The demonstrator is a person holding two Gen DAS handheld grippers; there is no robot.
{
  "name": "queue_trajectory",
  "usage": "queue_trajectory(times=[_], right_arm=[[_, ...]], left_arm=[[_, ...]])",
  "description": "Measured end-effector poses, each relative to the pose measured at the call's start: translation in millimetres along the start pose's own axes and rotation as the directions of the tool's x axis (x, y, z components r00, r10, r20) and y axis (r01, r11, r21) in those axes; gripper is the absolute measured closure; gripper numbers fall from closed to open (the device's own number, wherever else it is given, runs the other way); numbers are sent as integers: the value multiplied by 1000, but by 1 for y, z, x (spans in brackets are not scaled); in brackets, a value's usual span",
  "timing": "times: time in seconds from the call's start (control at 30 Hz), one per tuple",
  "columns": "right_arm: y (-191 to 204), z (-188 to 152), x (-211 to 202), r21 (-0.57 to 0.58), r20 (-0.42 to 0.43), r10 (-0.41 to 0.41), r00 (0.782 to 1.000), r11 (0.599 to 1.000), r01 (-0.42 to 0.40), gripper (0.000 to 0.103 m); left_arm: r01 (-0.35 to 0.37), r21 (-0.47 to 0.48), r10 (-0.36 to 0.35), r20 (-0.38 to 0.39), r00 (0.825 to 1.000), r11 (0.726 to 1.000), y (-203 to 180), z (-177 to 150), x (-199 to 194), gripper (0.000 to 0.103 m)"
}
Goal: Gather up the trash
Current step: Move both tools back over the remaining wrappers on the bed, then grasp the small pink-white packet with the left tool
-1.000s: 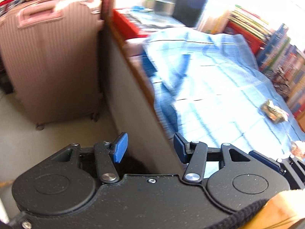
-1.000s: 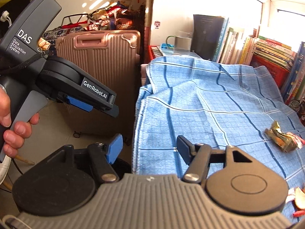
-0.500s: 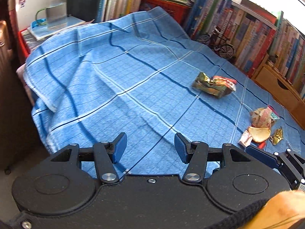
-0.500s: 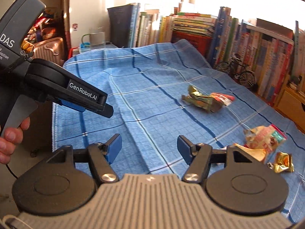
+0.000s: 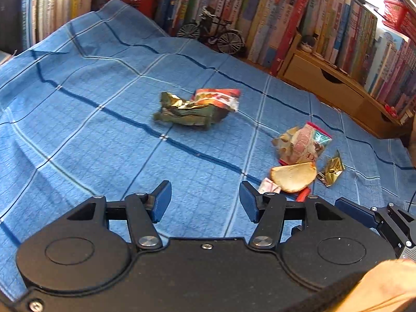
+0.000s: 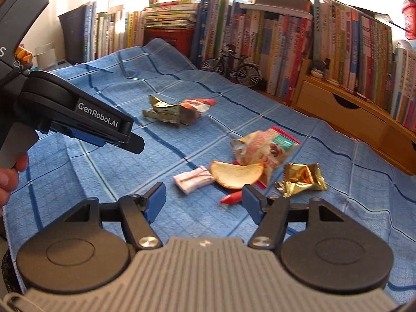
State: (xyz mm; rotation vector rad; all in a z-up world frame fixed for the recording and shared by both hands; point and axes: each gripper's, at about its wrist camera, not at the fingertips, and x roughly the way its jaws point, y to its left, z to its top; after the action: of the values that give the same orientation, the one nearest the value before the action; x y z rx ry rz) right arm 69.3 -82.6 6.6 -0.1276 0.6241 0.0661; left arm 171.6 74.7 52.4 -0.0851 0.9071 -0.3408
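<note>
Trash lies scattered on a blue checked cloth (image 5: 91, 135) (image 6: 117, 171). A crumpled green-gold and red wrapper (image 5: 195, 108) (image 6: 176, 110) sits farthest away. Nearer lie a pink snack bag (image 5: 303, 143) (image 6: 265, 145), a tan peel-like piece (image 5: 293, 176) (image 6: 236, 175), a gold foil wrapper (image 5: 331, 170) (image 6: 301, 179), a small pink-white packet (image 6: 193, 179) and a red scrap (image 6: 231, 197). My left gripper (image 5: 205, 202) is open over bare cloth, left of the pile. My right gripper (image 6: 204, 200) is open, just short of the peel piece.
Rows of books (image 6: 299, 41) and a wooden drawer unit (image 6: 345, 114) line the far side. A small model bicycle (image 5: 210, 35) (image 6: 231, 67) stands at the cloth's back edge. The left gripper's body and a hand (image 6: 7, 171) fill the right wrist view's left side.
Both views have swung from the pink suitcase and the cloth's left edge rightward onto the cloth. Both grippers have come closer to the trash pile, staying open.
</note>
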Motion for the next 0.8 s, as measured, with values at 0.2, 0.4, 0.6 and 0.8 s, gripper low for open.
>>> queue_trajectory(times=[0.2,0.4,0.6,0.8], right_arm=[[-25,-5,8,39,-59,-101,993,994,103,27],[-36,-6,7,37,-76,-124,989,991,127,27],[-43,-7,9,25,-87,-128,988,991,131,27],[-42,-4,18,25,-93,-93,991,995,96,27]], left_arm=[[66,71,-62,-50,997,995,-30,6,24,47],[126,154,-108,-123,987,980,-51,2,45,47],[118,177,-99,-112,989,977,-58,-1,55,57],[117,175,-100,-100,990,978,-51,5,56,82]])
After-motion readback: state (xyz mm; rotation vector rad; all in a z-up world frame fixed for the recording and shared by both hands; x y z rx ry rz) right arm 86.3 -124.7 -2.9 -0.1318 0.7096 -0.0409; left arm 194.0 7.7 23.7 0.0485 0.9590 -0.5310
